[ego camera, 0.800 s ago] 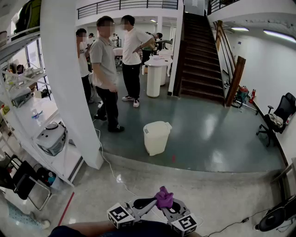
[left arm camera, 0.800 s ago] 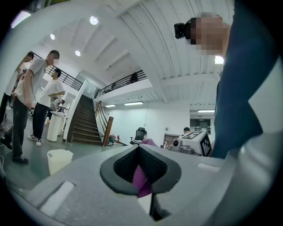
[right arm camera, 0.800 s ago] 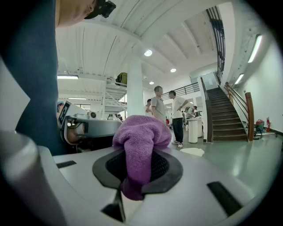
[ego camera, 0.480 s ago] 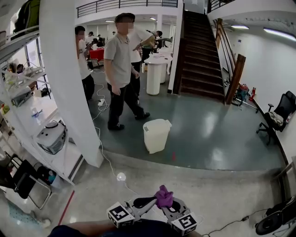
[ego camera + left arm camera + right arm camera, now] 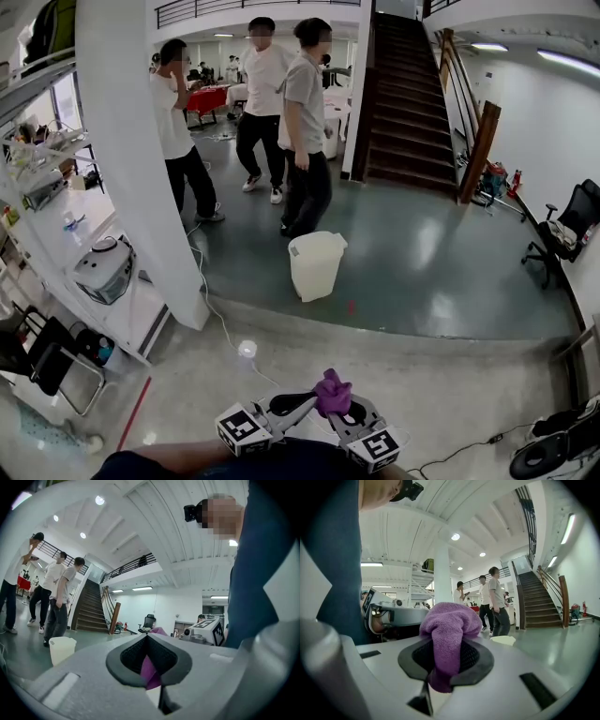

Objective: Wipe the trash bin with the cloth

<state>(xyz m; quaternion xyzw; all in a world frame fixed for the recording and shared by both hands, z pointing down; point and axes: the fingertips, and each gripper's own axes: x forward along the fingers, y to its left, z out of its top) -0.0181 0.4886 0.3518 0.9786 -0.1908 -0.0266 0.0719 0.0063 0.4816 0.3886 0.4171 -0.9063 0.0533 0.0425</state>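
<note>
The white lidded trash bin (image 5: 314, 265) stands on the dark green floor several steps ahead, beyond a low step; it also shows in the left gripper view (image 5: 62, 649) and the right gripper view (image 5: 502, 640). Both grippers are low and close to my body, far from the bin. A bunched purple cloth (image 5: 332, 392) sits between them. My right gripper (image 5: 445, 660) is shut on the cloth (image 5: 446, 632), which bulges above its pads. My left gripper (image 5: 149, 667) is shut too, with a sliver of the cloth (image 5: 150, 670) pinched between its pads.
Three people (image 5: 305, 122) stand or walk just behind the bin. A thick white column (image 5: 131, 159) and shelves with appliances (image 5: 103, 270) are at the left. A cable with a round plug (image 5: 247, 349) crosses the floor. Stairs (image 5: 408, 112) rise behind; office chairs (image 5: 562, 234) stand at the right.
The people behind the bin have walked about; one now stands directly behind it. The bin, both grippers and the cloth have stayed as they were.
</note>
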